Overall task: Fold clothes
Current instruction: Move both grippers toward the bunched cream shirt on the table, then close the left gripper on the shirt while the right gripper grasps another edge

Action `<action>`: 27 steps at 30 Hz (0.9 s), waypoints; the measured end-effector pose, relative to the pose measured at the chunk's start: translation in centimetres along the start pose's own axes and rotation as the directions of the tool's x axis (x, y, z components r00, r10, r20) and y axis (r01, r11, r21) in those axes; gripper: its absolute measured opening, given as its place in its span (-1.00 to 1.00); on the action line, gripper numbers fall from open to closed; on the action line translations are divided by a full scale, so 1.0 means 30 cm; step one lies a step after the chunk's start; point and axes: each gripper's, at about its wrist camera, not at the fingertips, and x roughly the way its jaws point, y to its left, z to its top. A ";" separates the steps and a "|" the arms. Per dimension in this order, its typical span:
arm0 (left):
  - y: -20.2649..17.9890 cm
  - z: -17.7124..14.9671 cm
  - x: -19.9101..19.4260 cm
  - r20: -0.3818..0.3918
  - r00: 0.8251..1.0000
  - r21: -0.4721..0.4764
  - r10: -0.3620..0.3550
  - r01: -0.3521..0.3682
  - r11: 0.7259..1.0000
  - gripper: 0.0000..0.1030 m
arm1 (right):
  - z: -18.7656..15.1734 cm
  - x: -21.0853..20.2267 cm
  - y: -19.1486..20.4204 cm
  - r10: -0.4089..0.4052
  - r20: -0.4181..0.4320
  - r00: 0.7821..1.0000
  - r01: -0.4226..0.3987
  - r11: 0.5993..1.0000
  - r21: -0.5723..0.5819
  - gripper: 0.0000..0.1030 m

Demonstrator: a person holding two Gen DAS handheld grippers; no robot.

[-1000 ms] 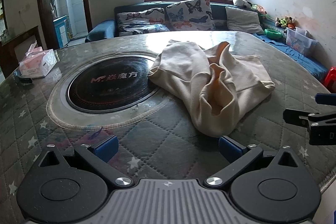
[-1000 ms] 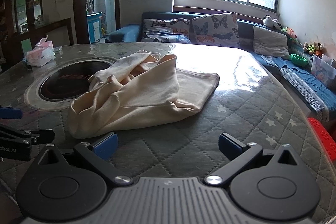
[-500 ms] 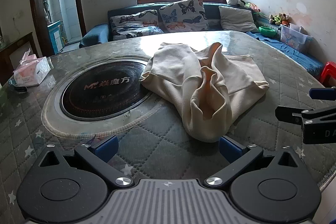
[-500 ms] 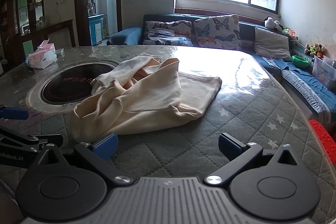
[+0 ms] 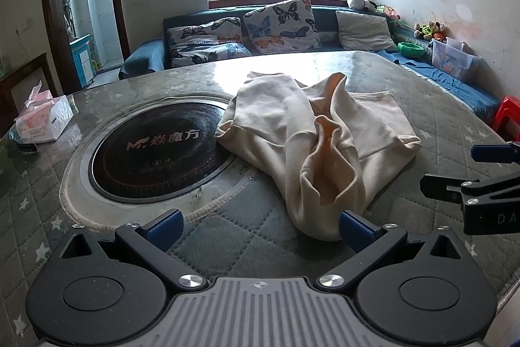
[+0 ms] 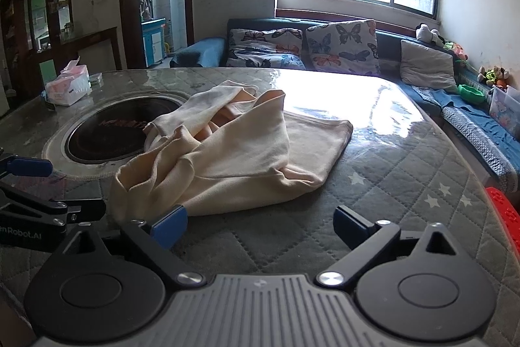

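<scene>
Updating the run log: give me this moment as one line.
stage: approach | cream garment crumpled, unfolded on quilted table | left gripper open, empty | right gripper open, empty | no grasp yet

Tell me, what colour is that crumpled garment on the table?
Pale cream garment, with a peach-orange inside showing at the folds; clearest in the left wrist view.

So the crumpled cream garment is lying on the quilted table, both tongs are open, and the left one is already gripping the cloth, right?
Not quite. The left tongs are open but grip nothing: in the left wrist view the crumpled cream garment lies beside one fingertip, not between them. It does lie on the quilted table, and the right tongs are open too.
</scene>
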 end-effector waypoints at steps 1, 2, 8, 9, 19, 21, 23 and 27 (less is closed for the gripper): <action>0.001 0.004 0.003 0.000 1.000 0.001 0.000 0.000 1.000 1.00 | 0.004 0.004 0.001 0.000 -0.001 1.000 0.000 1.000 -0.001 0.89; 0.002 0.007 0.006 -0.001 1.000 0.001 0.000 0.000 1.000 1.00 | 0.006 0.007 0.001 0.000 -0.002 1.000 0.000 1.000 -0.003 0.88; 0.002 0.026 0.025 -0.004 1.000 0.008 -0.005 0.005 1.000 1.00 | 0.028 0.028 0.003 0.012 -0.006 1.000 -0.012 1.000 -0.014 0.84; 0.003 0.030 0.029 -0.004 1.000 0.011 -0.004 0.004 1.000 1.00 | 0.032 0.031 0.004 0.014 -0.007 1.000 -0.014 1.000 -0.016 0.84; 0.006 0.069 0.056 0.002 1.000 0.022 -0.014 0.014 1.000 1.00 | 0.071 0.071 0.010 0.029 -0.012 1.000 -0.029 0.999 -0.032 0.76; 0.008 0.076 0.061 0.003 1.000 0.022 -0.015 0.015 1.000 1.00 | 0.079 0.080 0.011 0.030 -0.013 0.999 -0.030 0.999 -0.035 0.76; 0.009 0.080 0.066 0.001 1.000 0.021 -0.015 0.015 1.000 1.00 | 0.085 0.088 0.014 0.033 -0.013 0.999 -0.033 0.999 -0.036 0.76; 0.010 0.082 0.074 -0.003 1.000 0.022 -0.016 0.016 1.000 1.00 | 0.093 0.097 0.022 0.037 -0.012 0.999 -0.037 0.998 -0.042 0.76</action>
